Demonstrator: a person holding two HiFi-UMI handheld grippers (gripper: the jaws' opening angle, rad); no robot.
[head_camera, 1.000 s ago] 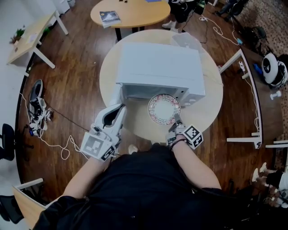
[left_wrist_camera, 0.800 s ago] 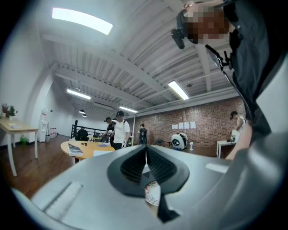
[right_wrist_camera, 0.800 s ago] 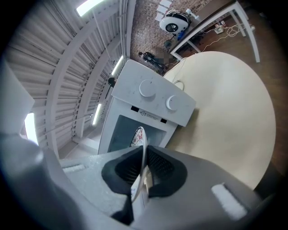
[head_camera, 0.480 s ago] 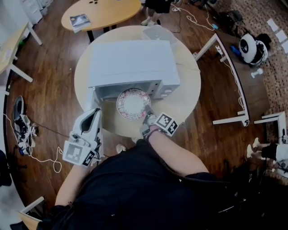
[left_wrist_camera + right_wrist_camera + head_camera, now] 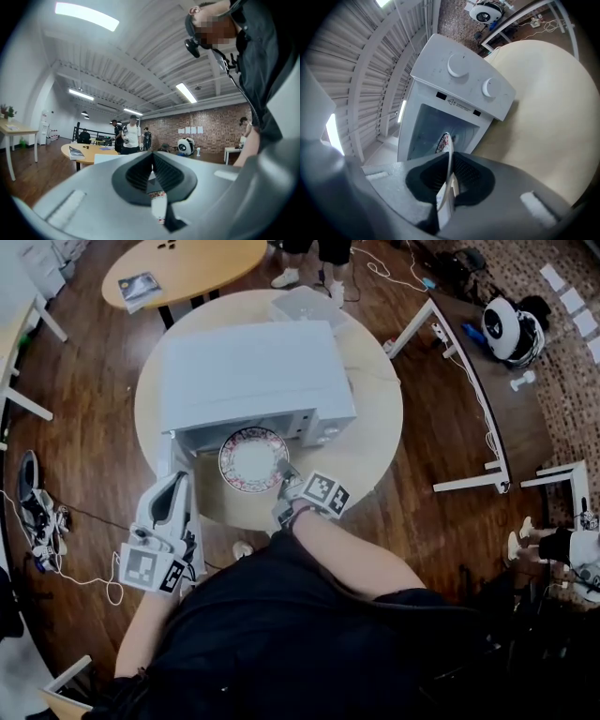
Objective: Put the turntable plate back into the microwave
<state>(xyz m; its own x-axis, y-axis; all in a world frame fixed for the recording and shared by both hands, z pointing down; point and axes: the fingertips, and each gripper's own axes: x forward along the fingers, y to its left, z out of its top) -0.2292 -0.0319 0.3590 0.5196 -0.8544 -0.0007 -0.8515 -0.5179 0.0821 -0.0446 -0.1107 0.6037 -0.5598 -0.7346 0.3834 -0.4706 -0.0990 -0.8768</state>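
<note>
Turntable plate (image 5: 444, 141) edge-on in right tongs (image 5: 450, 164); floral rim in head view.

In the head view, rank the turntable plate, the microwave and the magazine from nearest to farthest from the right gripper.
1. Turntable plate: clamped at its rim in the right gripper.
2. Microwave: just beyond the plate, on the near round table.
3. Magazine: upper left, on the far table.

Microwave (image 5: 253, 371) mouth open, turntable plate (image 5: 246, 460) partly filling it; door (image 5: 174, 454) juts front-left; bare table (image 5: 370, 451) front-right.
</note>
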